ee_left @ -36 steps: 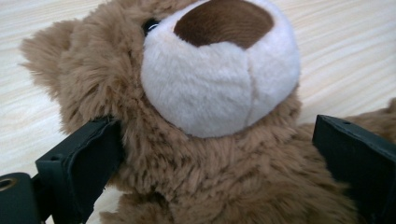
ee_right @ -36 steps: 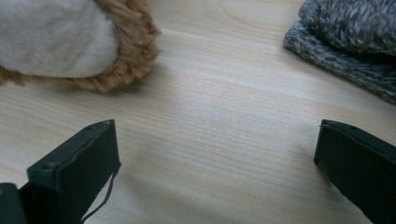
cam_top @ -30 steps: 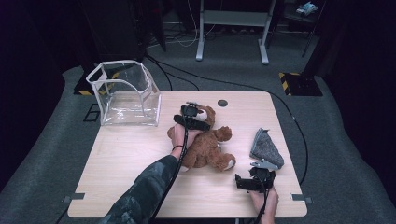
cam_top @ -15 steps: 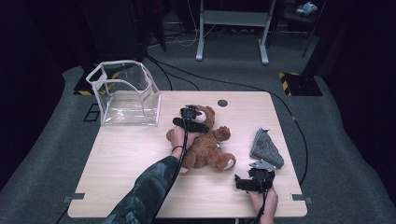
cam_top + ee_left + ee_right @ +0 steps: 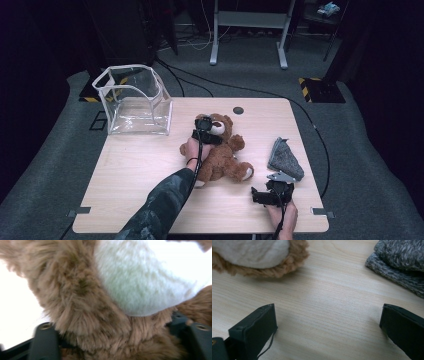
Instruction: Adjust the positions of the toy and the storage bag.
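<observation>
Closing on the teddy bear, the left tongs have just been narrowing around its head.

Brown fur and the white muzzle fill the gap between the jaws, pressed against both. The bear lies on its back mid-bench. The right tongs rest wide open and empty near the grey knitted cloth; a clear plastic box stands at the far left corner.

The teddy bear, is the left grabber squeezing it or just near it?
Touching. In the left gripper view, the teddy bear's fur fills the space between both black jaws of the left gripper, which have just been closing and press into it on either side.
</observation>
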### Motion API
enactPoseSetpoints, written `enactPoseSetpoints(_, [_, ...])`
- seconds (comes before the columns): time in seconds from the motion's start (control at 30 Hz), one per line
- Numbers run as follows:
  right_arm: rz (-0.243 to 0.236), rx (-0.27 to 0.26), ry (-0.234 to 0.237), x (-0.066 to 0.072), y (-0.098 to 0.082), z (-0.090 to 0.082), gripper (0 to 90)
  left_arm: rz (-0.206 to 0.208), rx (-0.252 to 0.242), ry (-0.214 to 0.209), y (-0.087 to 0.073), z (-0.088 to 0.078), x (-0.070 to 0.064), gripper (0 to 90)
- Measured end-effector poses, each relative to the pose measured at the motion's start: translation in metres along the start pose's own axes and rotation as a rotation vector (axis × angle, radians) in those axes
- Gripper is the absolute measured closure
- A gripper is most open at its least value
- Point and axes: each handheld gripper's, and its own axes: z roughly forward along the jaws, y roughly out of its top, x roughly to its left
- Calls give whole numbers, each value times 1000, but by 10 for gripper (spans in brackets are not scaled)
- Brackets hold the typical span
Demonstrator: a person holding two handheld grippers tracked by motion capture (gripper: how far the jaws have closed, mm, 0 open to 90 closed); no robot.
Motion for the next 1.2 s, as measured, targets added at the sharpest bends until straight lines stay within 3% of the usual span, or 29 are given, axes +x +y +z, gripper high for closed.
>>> enactPoseSetpoints(0.07, [1, -1, 1, 0, 0, 0, 3, 28, -19, 4, -2, -2, -2, 368])
enactPoseSetpoints(0.33, [2, -10, 17, -3, -1, -2, 23, 56, -83, -28, -8, -9, 2, 449])
enactPoseSetpoints(0.5, [11, -18, 20, -4, -1, -3, 37, 36, -119, -74, -11, -15, 8, 476])
enactPoseSetpoints(0.63, [20, -23, 25, -3, -2, -3, 55, 42, -131, -101, -13, -21, 12, 493])
enactPoseSetpoints(0.7, [11, -26, 26, -4, -2, -3, 56, 40, -160, -121, -14, -25, 12, 500])
enactPoseSetpoints(1.2, [10, -28, 24, -4, -2, -3, 65, 55, -288, -165, -19, -53, 13, 530])
